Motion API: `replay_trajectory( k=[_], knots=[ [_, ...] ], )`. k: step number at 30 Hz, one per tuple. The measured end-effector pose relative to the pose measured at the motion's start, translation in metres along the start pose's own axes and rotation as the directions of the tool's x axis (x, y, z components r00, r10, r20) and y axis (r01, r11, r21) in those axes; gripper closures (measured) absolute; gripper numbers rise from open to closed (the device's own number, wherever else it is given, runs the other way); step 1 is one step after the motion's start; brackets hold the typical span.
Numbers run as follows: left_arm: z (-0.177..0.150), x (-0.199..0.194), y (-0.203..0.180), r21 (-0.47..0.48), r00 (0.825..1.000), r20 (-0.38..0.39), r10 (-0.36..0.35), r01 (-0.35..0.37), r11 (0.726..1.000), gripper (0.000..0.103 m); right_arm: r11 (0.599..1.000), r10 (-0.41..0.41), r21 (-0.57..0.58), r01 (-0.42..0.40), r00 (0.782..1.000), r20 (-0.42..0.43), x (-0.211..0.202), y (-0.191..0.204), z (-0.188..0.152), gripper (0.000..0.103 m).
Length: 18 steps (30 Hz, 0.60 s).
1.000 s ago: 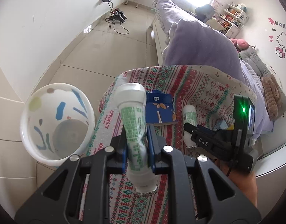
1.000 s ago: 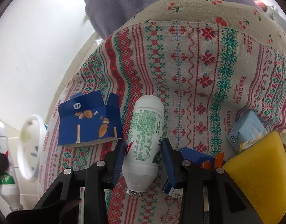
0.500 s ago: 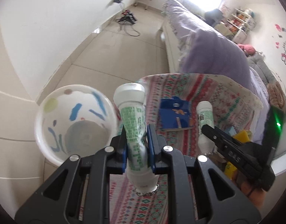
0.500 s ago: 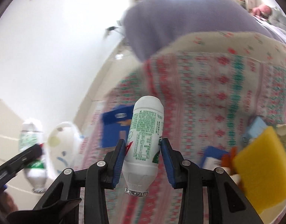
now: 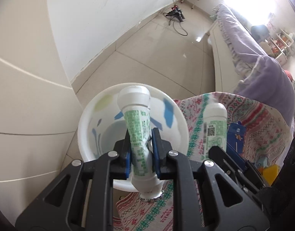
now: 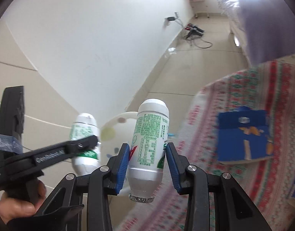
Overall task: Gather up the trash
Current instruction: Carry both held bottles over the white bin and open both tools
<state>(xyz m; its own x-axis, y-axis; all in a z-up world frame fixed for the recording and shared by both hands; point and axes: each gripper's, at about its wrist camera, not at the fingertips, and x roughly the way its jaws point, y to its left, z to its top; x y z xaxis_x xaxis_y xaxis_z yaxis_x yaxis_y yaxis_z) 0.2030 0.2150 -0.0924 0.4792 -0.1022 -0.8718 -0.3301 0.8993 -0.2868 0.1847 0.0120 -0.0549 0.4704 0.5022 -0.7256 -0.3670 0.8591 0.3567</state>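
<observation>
My left gripper [image 5: 140,144] is shut on a squeezed white bottle with a green label [image 5: 136,119], held right above the mouth of a white waste bin with coloured patches [image 5: 85,119]. My right gripper [image 6: 147,154] is shut on a second white bottle with a green label [image 6: 152,132], foil mouth towards the camera, in the air at the table's left edge beside the bin [image 6: 118,122]. In the right wrist view the left gripper [image 6: 85,142] and its bottle [image 6: 83,129] show at the left, with a hand below. The second bottle [image 5: 214,127] shows at the right in the left wrist view.
A table with a red-and-green patterned cloth [image 6: 253,173] carries a flattened blue carton [image 6: 243,134], a yellow sponge [image 5: 270,171] and a pale blue carton [image 5: 263,162]. A bed with a purple cover [image 5: 263,61] stands behind. Cables and a power strip [image 5: 175,12] lie on the tiled floor by the wall.
Both grippers have swung left from the table towards the bin. The left bottle now hangs over the bin's mouth. The right bottle has come up off the cloth.
</observation>
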Motion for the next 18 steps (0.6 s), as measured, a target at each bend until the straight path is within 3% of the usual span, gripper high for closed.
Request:
replay_trajectory(
  k=[6,8,18],
  knots=[
    [0.002,0.007,0.009,-0.037,1.000,-0.007,0.030,-0.030,0.999,0.083,0.999,0.028,-0.038,-0.030,0.999,-0.043,0.043,0.027,0.007,0.063],
    [0.002,0.009,0.012,-0.053,1.000,-0.012,0.019,-0.020,0.998,0.083,0.999,0.029,-0.031,-0.031,0.998,-0.053,0.066,0.027,0.009,0.063],
    [0.008,0.017,0.024,-0.090,0.999,-0.026,0.024,-0.026,0.996,0.080,0.999,0.015,-0.030,-0.017,0.997,-0.076,0.108,0.016,0.014,0.063]
  ],
)
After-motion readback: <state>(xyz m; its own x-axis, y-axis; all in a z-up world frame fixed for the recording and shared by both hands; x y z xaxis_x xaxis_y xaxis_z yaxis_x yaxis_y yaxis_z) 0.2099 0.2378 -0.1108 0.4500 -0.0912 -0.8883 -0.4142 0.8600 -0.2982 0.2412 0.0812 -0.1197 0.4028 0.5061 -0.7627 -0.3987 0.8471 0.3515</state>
